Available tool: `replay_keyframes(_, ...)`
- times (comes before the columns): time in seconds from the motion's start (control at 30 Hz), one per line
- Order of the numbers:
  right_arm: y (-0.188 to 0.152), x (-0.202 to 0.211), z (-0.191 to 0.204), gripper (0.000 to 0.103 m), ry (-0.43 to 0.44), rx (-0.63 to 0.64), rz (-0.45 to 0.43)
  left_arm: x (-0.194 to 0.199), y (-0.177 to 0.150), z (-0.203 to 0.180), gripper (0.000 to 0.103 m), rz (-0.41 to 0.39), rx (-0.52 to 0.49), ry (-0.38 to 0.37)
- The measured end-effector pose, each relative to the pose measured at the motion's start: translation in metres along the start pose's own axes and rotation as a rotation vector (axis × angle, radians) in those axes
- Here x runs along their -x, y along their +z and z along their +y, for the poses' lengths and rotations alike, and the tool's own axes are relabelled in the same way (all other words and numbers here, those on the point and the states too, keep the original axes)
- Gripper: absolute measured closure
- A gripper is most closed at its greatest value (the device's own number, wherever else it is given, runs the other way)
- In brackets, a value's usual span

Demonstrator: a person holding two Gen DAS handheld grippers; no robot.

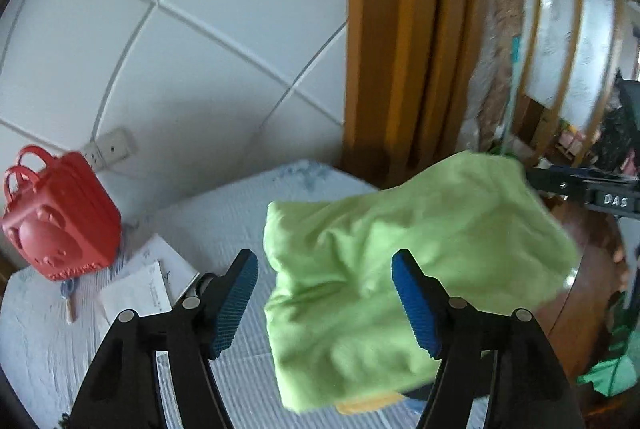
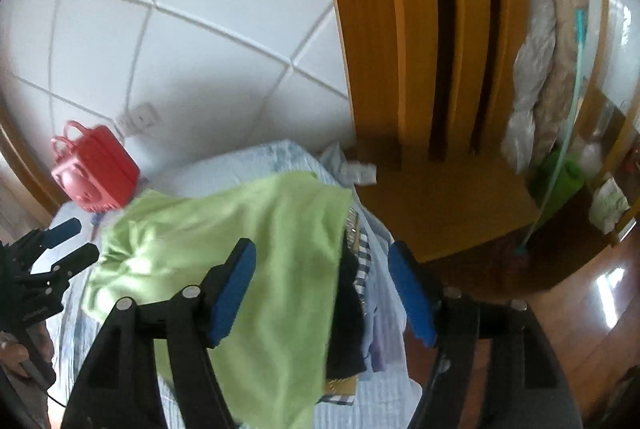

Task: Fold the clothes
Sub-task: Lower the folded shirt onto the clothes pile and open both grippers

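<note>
1. Left wrist view: your left gripper (image 1: pixel 325 299) has its blue pads (image 1: pixel 234 305) spread wide apart, nothing between them.
2. The green garment (image 1: pixel 400 281) sits folded in front of the left gripper, on the pale blue striped bed cover (image 1: pixel 224 229), with its far right corner hanging past the cover's edge. A bit of yellow cloth (image 1: pixel 360 407) peeks out under its near edge.
3. Your right gripper (image 1: pixel 576 185) comes in from the right at the garment's far corner; its tips are hidden by the cloth, so you can't tell from here if it is pinching.
4. A red toy case (image 1: pixel 60 217) stands at the far left by the tiled wall, with white papers (image 1: pixel 144 281) just beside it on the cover.
5. Right wrist view: your right gripper (image 2: pixel 322 295) has its fingers wide apart, empty, hovering over the green garment (image 2: pixel 256 261).
6. The garment drapes over a pile of clothes (image 2: pixel 360 309), dark and checked pieces showing at its right edge.
7. Left gripper (image 2: pixel 74 241) shows at the far left, fingers parted, tips near the garment's left edge, not gripping it.
8. Red toy case (image 2: pixel 96 173) behind the garment; wooden door frame (image 2: pixel 420 69) to the right.
</note>
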State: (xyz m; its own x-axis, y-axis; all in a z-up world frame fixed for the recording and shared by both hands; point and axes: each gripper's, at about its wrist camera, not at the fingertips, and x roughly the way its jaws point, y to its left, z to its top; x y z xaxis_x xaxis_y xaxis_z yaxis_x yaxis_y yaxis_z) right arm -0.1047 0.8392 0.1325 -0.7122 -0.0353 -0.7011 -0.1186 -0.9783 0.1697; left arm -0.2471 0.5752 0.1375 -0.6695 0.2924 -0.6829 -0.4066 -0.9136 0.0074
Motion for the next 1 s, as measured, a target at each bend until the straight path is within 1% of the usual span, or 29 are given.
replay_keyframes(0.03,-0.007,0.010,0.004,0.022,0.013,-0.003,-0.027,0.010,-0.003,-0.004,0.033,-0.015,-0.008,0.005)
replay_keyframes(0.07,-0.015,0.018,0.010,0.014,0.026,-0.006,-0.051,0.020,-0.008,-0.010,0.033,-0.034,-0.014,0.019)
replay_keyframes(0.13,-0.035,0.030,0.023,0.009,0.035,0.002,-0.078,0.034,-0.021,-0.020,0.032,-0.076,-0.021,0.046)
replay_keyframes(0.2,-0.059,0.036,0.035,0.000,0.020,0.002,-0.089,0.041,-0.036,-0.029,0.030,-0.067,-0.009,0.015)
replay_keyframes(0.27,-0.078,0.035,0.044,0.000,0.010,0.004,-0.076,0.040,-0.047,-0.037,0.030,-0.031,0.008,-0.048)
replay_keyframes(0.33,-0.094,0.032,0.051,0.000,-0.006,0.006,-0.050,0.039,-0.056,-0.042,0.030,-0.014,0.009,-0.055)
replay_keyframes(0.43,-0.106,0.030,0.058,0.000,-0.021,0.011,-0.031,0.035,-0.064,-0.051,0.030,0.017,0.014,-0.058)
replay_keyframes(0.53,-0.110,0.035,0.059,0.000,-0.047,0.013,-0.051,0.036,-0.068,-0.054,0.030,0.024,0.021,-0.058)
replay_keyframes(0.67,-0.113,0.042,0.058,0.000,-0.053,0.003,-0.066,0.039,-0.073,-0.057,0.030,0.032,0.015,-0.066)
replay_keyframes(0.87,-0.117,0.039,0.056,0.000,-0.063,-0.003,-0.053,0.040,-0.079,-0.059,0.030,0.038,0.000,-0.052)
replay_keyframes(1.0,-0.116,0.035,0.054,0.000,-0.057,-0.011,-0.047,0.038,-0.082,-0.058,0.030,0.043,-0.002,-0.061)
